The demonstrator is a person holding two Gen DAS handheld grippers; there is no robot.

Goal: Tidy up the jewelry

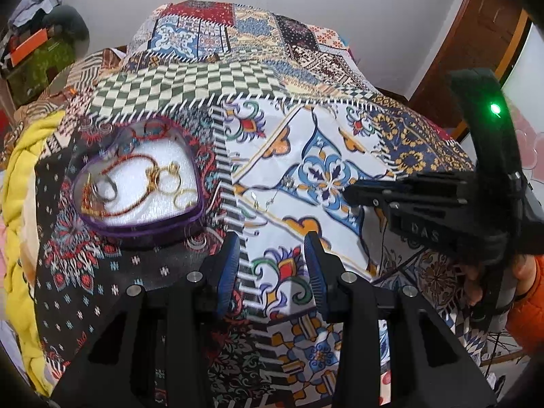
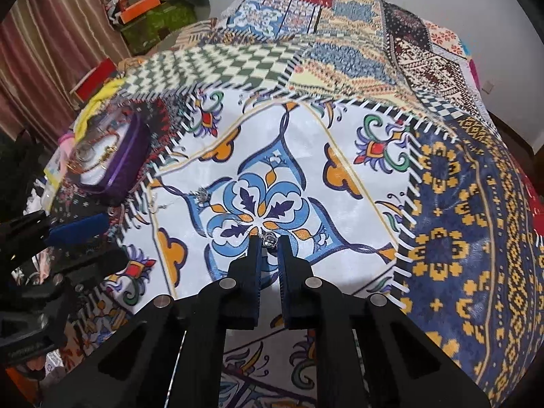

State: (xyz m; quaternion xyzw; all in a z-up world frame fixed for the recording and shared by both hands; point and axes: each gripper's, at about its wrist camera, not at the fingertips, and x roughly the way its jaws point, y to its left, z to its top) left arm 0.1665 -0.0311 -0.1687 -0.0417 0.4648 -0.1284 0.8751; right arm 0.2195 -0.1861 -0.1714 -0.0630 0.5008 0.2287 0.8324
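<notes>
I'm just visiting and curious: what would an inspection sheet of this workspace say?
Surface: patchwork quilt on a bed.
Job's things: purple heart-shaped box, open, holding rings and bracelets; small silver earring at the right gripper's tips; another silver earring loose on the quilt.
Clutter: yellow fabric beside the box.
Grippers: left gripper open, empty; right gripper nearly closed around the earring.
Cables: nothing seen.
Surroundings: white wall, curtain, wooden door frame.

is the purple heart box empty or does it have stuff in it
Not empty. The purple heart box holds gold rings and red cord bracelets on its white lining, seen from the left wrist.
</notes>
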